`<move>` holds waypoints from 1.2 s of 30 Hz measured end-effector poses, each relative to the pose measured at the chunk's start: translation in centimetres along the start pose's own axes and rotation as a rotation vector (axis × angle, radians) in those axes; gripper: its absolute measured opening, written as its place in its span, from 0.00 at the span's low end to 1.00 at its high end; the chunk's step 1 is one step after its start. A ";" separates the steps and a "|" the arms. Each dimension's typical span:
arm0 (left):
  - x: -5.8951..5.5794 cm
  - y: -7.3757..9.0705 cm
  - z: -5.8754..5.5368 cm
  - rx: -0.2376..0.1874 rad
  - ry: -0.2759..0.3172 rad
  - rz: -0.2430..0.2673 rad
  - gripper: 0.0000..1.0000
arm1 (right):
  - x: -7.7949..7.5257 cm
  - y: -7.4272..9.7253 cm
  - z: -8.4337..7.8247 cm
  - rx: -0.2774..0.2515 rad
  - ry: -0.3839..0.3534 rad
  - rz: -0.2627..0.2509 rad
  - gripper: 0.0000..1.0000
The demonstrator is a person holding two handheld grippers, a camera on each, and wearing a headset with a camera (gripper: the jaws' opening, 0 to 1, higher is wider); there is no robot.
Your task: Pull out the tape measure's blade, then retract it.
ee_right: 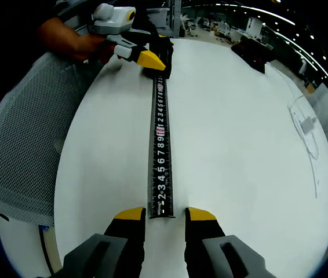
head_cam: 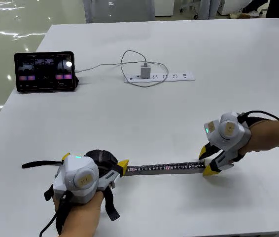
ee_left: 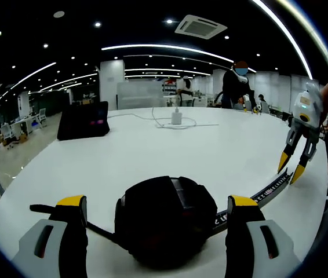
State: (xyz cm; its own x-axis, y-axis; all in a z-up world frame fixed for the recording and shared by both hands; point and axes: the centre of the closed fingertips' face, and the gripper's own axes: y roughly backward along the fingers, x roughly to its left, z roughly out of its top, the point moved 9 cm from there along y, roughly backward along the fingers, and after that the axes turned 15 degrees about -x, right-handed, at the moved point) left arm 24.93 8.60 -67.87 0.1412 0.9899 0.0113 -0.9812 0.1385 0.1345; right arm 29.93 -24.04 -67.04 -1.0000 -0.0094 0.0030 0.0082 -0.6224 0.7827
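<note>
A black tape measure case [ee_left: 165, 220] lies on the white table [head_cam: 144, 123], and its blade [head_cam: 165, 168] is drawn out flat to the right. My left gripper [head_cam: 94, 161] is open and straddles the case, with a strip of table showing between each finger and the case. A black strap [head_cam: 41, 164] trails left from the case. The blade's end [ee_right: 161, 209] lies between the fingertips of my right gripper [ee_right: 166, 215], which is open with its jaws a little wider than the blade. The left gripper view shows the right gripper [ee_left: 290, 168] standing over the blade's end [ee_left: 280, 184].
A dark tablet [head_cam: 45, 71] stands at the back left. A white power strip [head_cam: 160, 76] with a charger and a looped cable lies at the back middle. The table's near edge is close behind both hands. People stand beyond the table's far side.
</note>
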 end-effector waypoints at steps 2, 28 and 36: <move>0.0 0.0 0.0 0.000 -0.001 -0.001 0.99 | 0.0 0.0 0.0 0.000 0.003 0.001 0.22; -0.3 -0.2 -0.2 -0.004 0.008 0.012 0.89 | 0.5 -0.1 -0.2 0.002 -0.019 -0.013 0.11; -0.5 -0.1 0.0 -0.002 0.017 0.005 0.80 | 0.4 -0.1 -0.1 0.008 -0.060 -0.018 0.10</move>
State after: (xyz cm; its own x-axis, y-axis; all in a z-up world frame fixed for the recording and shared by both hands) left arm 24.92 8.06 -67.92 0.1340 0.9910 -0.0051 -0.9822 0.1335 0.1323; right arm 29.57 -24.02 -67.21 -0.9985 0.0488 0.0263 -0.0093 -0.6157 0.7879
